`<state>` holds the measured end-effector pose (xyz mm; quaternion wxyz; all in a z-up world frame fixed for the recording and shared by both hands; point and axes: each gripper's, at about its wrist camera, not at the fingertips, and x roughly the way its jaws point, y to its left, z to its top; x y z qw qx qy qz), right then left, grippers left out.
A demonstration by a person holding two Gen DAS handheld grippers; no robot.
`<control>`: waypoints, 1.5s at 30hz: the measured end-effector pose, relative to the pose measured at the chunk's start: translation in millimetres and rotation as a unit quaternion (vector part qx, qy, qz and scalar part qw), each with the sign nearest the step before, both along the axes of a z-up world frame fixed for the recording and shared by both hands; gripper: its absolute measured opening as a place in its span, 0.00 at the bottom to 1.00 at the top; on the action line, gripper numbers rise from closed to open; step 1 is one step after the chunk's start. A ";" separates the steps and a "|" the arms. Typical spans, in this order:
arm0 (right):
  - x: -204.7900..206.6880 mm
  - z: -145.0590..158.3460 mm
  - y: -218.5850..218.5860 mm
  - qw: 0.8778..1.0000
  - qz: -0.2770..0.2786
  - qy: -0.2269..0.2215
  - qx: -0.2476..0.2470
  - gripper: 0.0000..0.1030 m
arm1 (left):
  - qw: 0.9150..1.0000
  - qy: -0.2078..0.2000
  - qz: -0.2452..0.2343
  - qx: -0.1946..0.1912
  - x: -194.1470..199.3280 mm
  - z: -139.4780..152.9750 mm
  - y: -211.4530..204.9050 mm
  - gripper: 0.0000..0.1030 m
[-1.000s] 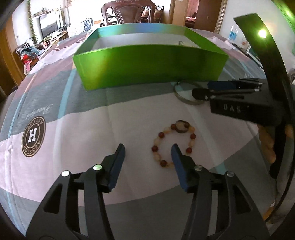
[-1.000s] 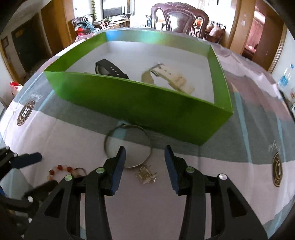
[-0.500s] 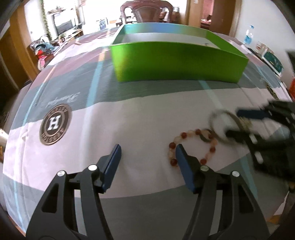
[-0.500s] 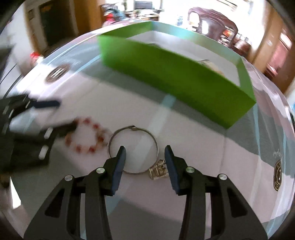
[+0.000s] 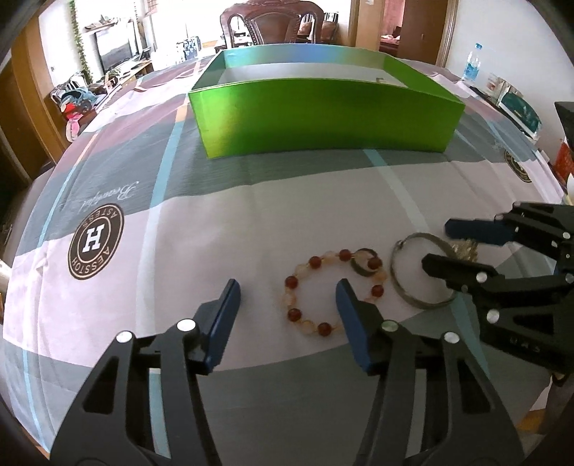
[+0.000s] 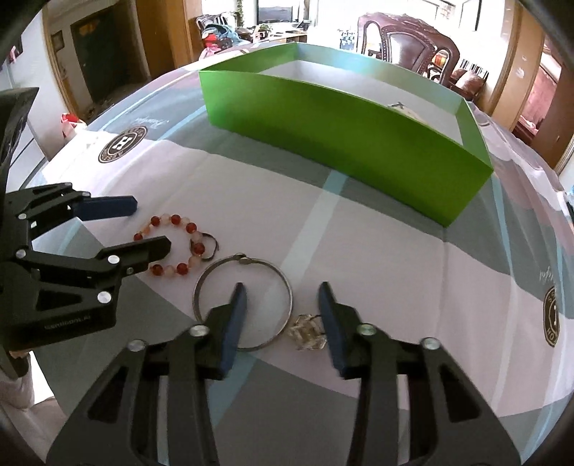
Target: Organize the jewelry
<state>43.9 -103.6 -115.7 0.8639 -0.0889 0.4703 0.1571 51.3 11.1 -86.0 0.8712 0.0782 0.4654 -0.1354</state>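
Note:
A red and pale bead bracelet (image 5: 315,286) lies on the tablecloth; it also shows in the right wrist view (image 6: 168,243). My left gripper (image 5: 287,290) is open, low over it, its right finger on the bracelet's near right side. A silver hoop bangle (image 6: 244,301) and a small crystal piece (image 6: 308,333) lie to the right. My right gripper (image 6: 281,292) is open, its left finger inside the hoop, the hoop's right rim and the crystal between the fingers. The bangle also shows in the left wrist view (image 5: 405,286). The green box (image 6: 340,136) stands behind.
The green box (image 5: 323,118) is open-topped with a white inside; a pale item (image 6: 405,107) peeks over its wall. A wooden chair (image 5: 272,21) stands beyond the table. The patterned cloth has round logo prints (image 5: 95,245). Items sit at the right table edge (image 5: 516,107).
Both grippers have swung and lowered toward the table. The left now straddles the bead bracelet's edge. The right has closed in on the hoop bangle and crystal piece. The jewelry has not moved.

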 end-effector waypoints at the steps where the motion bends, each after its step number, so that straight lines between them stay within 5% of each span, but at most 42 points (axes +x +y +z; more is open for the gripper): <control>1: -0.6 0.4 -0.7 1.000 0.000 0.000 0.002 0.14 | 1.000 0.000 -0.001 -0.001 -0.3 0.0 -0.5 0.48; 6: -3.1 0.3 -2.0 1.000 -0.004 -0.002 0.002 0.11 | 1.000 -0.001 0.000 -0.004 -1.0 0.8 -1.5 0.36; 10: -5.9 0.6 -2.5 1.000 -0.010 -0.003 -0.002 0.11 | 1.000 0.001 0.006 -0.009 0.3 1.9 1.2 0.08; 25: -4.8 10.9 -18.8 0.999 -0.042 -0.012 0.018 0.06 | 0.999 -0.007 0.025 -0.020 -5.3 12.7 12.4 0.08; 27: -4.6 7.9 -17.5 0.999 -0.041 -0.008 0.020 0.08 | 0.999 0.000 0.027 -0.019 -4.4 8.5 13.3 0.08; 29: -3.8 5.0 -15.5 0.999 -0.042 -0.002 0.019 0.20 | 0.999 0.005 0.028 -0.017 -3.1 5.3 12.7 0.08; 45: -6.5 1.0 -5.3 0.999 -0.036 -0.009 -0.001 0.21 | 1.000 0.000 0.019 -0.009 -5.0 1.2 5.8 0.24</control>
